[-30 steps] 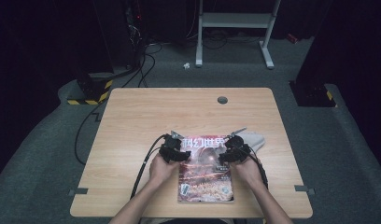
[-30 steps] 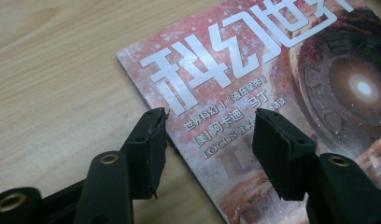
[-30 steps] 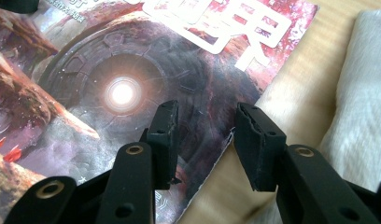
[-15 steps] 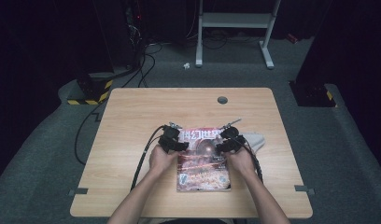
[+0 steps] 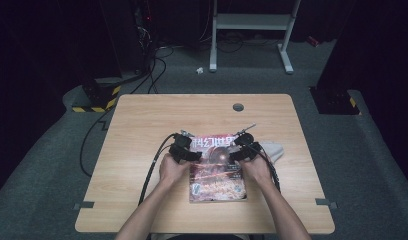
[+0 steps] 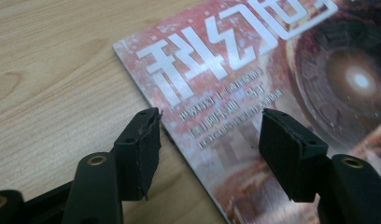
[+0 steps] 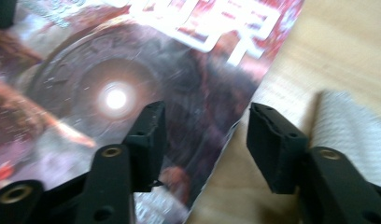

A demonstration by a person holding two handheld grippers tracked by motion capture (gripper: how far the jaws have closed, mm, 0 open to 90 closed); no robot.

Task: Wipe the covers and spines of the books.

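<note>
Magazine [image 5: 216, 167] is laid flat on wooden table [image 5: 142, 130], between left gripper [image 5: 182, 149] and right gripper [image 5: 243, 148]. Left gripper jaws are spread, just opened further, straddling the magazine's edge with nothing pinched; one pad is seen over bare wood, the other over the cover. Right gripper jaws are likewise parted, just opened further, straddling the opposite edge, nothing clamped. Grey cloth [image 5: 277, 150] is lying just beside the right gripper, away from the magazine. Grommet hole [image 5: 238, 107] is set ahead of both grippers. Dark room, grey carpet [image 5: 372, 165], cables [image 5: 157, 55] and white frame [image 5: 252, 22] are seen beyond.
</note>
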